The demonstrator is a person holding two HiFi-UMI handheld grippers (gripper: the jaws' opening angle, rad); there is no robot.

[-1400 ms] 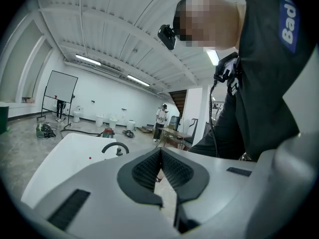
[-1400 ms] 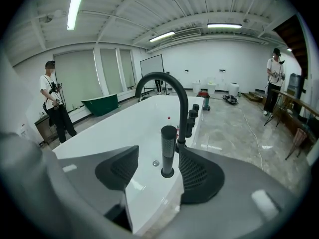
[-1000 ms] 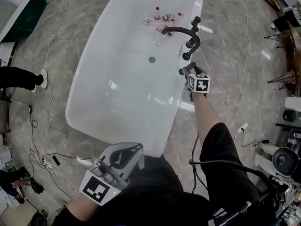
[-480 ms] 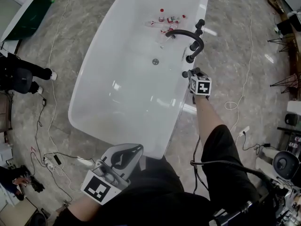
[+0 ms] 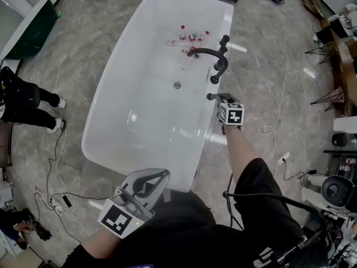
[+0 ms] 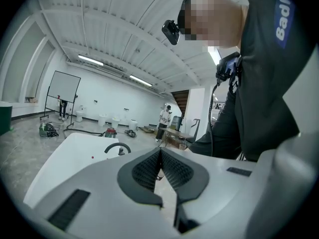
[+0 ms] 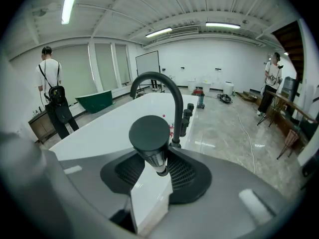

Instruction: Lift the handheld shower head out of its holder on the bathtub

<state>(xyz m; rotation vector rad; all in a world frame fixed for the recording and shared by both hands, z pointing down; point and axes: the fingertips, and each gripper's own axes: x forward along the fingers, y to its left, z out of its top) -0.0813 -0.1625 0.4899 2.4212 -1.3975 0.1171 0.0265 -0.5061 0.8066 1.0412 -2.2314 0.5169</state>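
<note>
Item: shower head. Location: right rim of bathtub, just beside tap.
Right gripper: clamped on shower head.
Left gripper: jaws pressed together, empty.
Risks: smooth tapered body slips through your pads. Tilted pull jams it in holder or knocks tap.

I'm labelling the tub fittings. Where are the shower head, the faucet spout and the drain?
shower head (image 7: 148, 132): right gripper view, its round top end.
faucet spout (image 7: 178, 118): right gripper view, its upright pipe.
drain (image 5: 177, 85): head view, its centre.
</note>
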